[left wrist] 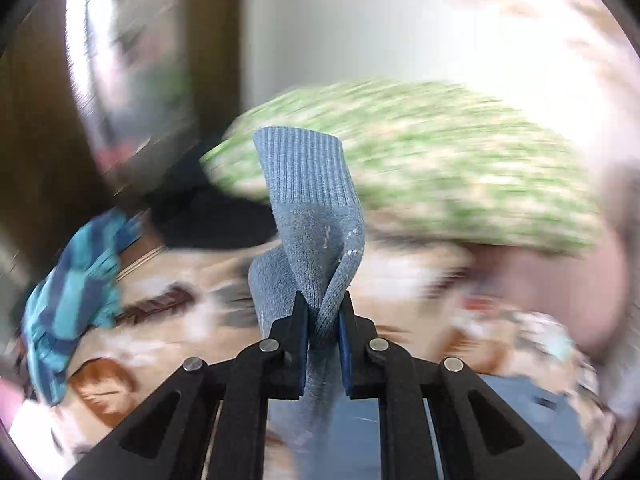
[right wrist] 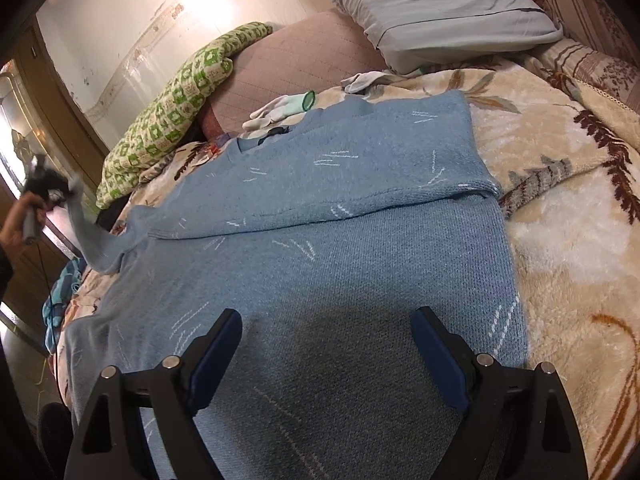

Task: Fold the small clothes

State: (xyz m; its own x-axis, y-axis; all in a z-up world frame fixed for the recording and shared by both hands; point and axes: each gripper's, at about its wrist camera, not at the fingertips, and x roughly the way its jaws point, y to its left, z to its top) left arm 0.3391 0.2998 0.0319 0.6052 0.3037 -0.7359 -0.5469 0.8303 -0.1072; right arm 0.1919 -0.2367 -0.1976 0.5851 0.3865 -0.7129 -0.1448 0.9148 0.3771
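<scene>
A light blue knitted sweater with scattered white dash marks (right wrist: 320, 248) lies spread flat on a cream fleece blanket with brown leaf patterns (right wrist: 568, 248) covering a bed. Its right sleeve is folded across the chest. Its left sleeve (left wrist: 316, 216) is lifted off the bed, and the left gripper (left wrist: 323, 320) pinches it just below the ribbed cuff, the dark blue pads pressed together on the bunched knit. In the right wrist view this gripper (right wrist: 52, 188) appears blurred at the far left, gripped by a hand (right wrist: 20, 220), with the sleeve stretching down from it to the shoulder. The right gripper (right wrist: 328, 336) hovers above the sweater's lower body, its jaws spread wide with nothing between them. Beyond the sweater sit a green-and-white patterned quilt (right wrist: 172, 108), a pink cushion (right wrist: 296, 56), a grey pillow (right wrist: 432, 4) and pale gloves (right wrist: 280, 110). A teal-and-navy striped cloth (left wrist: 72, 304) hangs at the bed's left edge. No containers are visible.
</scene>
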